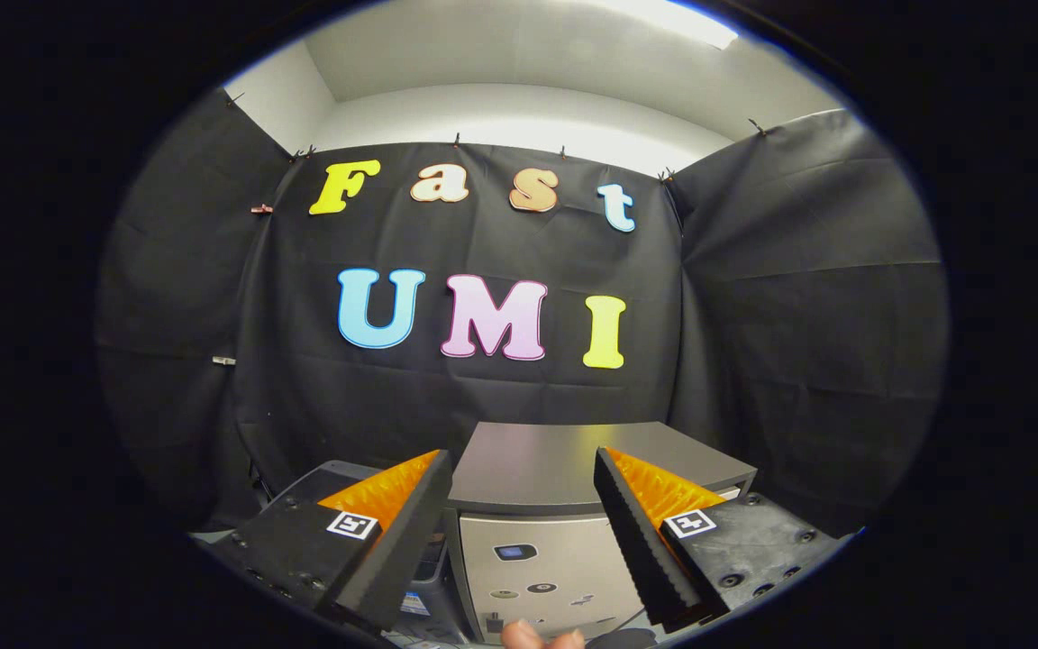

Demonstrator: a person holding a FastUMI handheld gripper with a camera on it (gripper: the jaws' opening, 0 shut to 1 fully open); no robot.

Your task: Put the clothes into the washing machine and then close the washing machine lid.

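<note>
My gripper (pixel 521 455) is open, with a wide gap between its fingers and nothing held. Just ahead of the fingers and below them stands a small washing machine (pixel 537 559) with a pale front panel that carries a small display and some stickers. Its dark grey lid (pixel 564 464) lies flat on top. A person's fingertips (pixel 537 638) show right in front of the machine's lower front, between my fingers.
A dark object (pixel 332 472) stands to the left of the machine, partly hidden behind my left finger. Black cloth walls (pixel 807 315) close the booth behind the machine and on both sides.
</note>
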